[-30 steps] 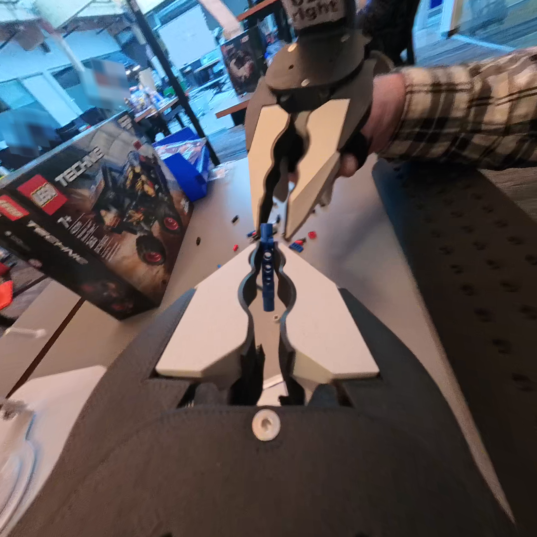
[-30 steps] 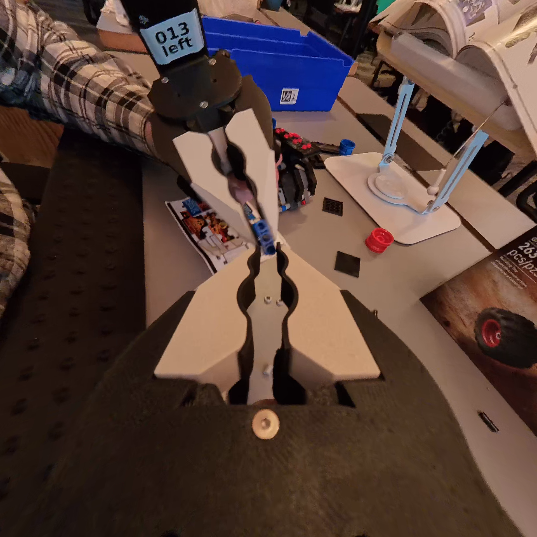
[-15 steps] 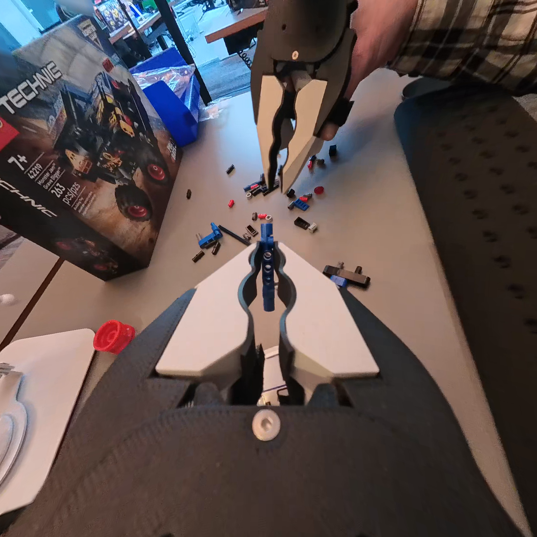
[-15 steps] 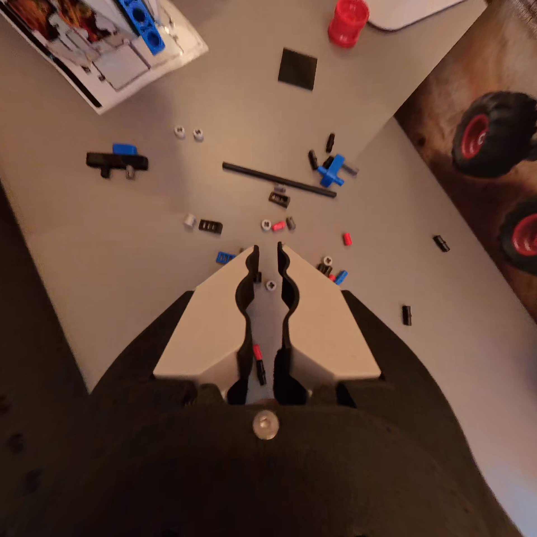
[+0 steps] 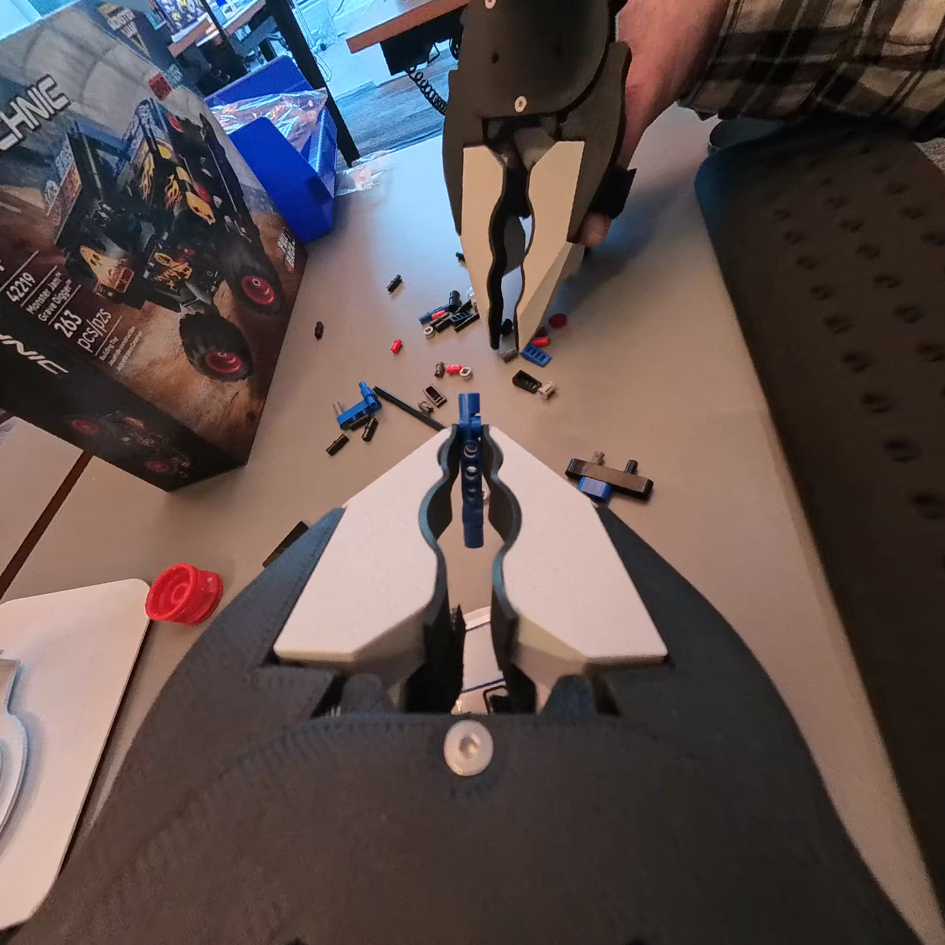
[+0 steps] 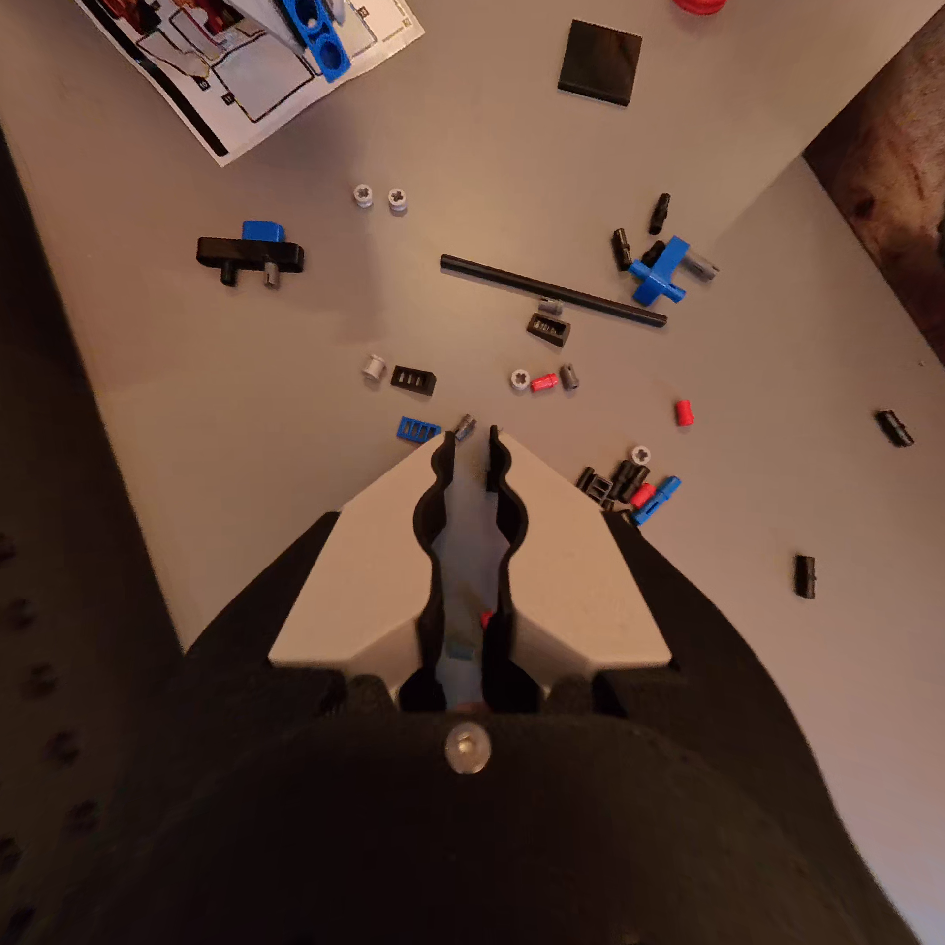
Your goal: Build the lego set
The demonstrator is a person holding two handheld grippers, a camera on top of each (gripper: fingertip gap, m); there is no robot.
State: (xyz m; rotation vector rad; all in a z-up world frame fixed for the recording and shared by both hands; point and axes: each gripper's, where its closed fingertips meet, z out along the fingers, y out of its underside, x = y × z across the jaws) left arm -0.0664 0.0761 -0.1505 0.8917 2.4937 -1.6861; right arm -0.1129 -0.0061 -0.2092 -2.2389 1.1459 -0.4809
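My left gripper [image 5: 469, 434] is shut on a blue holed beam [image 5: 471, 480] and holds it upright above the grey table [image 5: 639, 358]. The beam's tip also shows at the top of the right wrist view [image 6: 327, 51]. My right gripper [image 6: 470, 434] points straight down with its tips at the table among small loose pieces; in the left wrist view it stands beyond the beam [image 5: 503, 332]. Its jaws are a narrow gap apart. A small black pin [image 6: 492, 478] lies between them against the right finger, and a grey pin [image 6: 464, 427] lies at the left tip.
The set's box [image 5: 128, 255] stands at the left. A black axle [image 6: 552, 291], blue connector [image 6: 657, 271], black beam with a blue piece [image 6: 250, 253], instruction sheet [image 6: 245, 87], black tile [image 6: 599, 62] and red hub [image 5: 184, 601] lie around. A dark mat [image 5: 844, 358] borders the table. The tips of one gripper are about 12 centimetres away from the tips of the other. The black axle [image 6: 552, 291] lies around 6 centimetres away from my right fingertips. My left wrist view [image 5: 420, 417] looks at it from another angle.
My right gripper has left the beam's tip and dropped, pointing down, to the loose pieces on the table. My left gripper has tilted down, still holding the beam.
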